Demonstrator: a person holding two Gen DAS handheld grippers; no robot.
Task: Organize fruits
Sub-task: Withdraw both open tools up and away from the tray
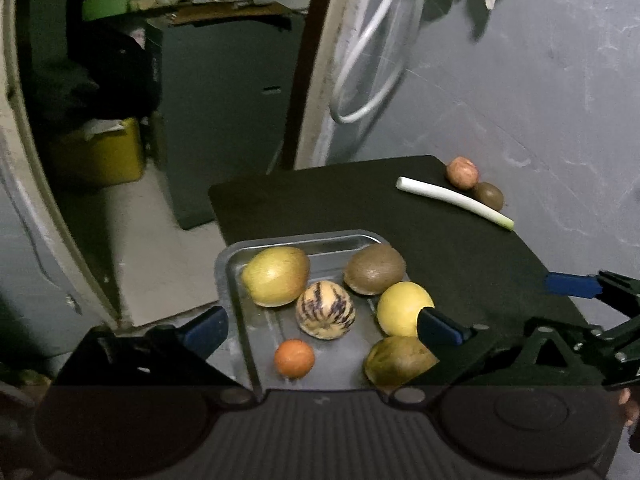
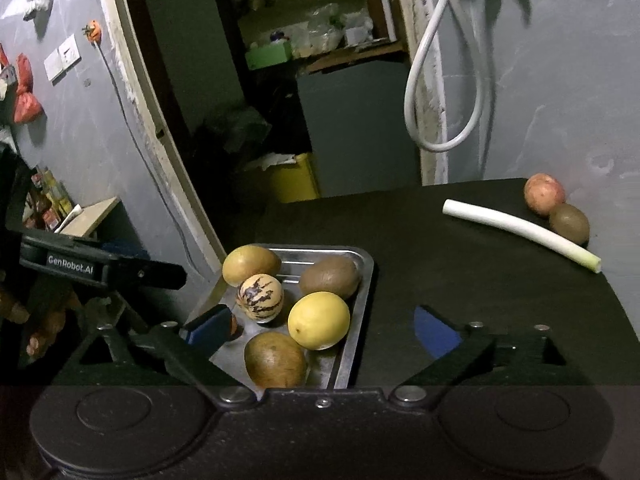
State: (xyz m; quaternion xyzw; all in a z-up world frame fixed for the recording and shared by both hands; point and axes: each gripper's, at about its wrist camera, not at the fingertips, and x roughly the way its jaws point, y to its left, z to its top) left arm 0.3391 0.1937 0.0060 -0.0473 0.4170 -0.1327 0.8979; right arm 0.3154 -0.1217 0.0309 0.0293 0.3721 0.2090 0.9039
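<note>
Fruits in a metal tray (image 1: 224, 272) at the near-left edge of a black table (image 1: 460, 264), yellow lemon (image 1: 402, 308) beside a striped melon (image 1: 325, 310), small orange (image 1: 294, 358), leek (image 1: 454, 202) and two fruits (image 1: 462, 173) far right, left gripper (image 1: 320, 326) spread wide over the tray, holding nothing, right gripper (image 2: 324, 328) also spread and empty.

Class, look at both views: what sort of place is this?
Probably a home utility or storage corner: a white hose loops on the bare grey wall, cluttered shelves fill the back room, and fruit sits in a metal tray.
</note>
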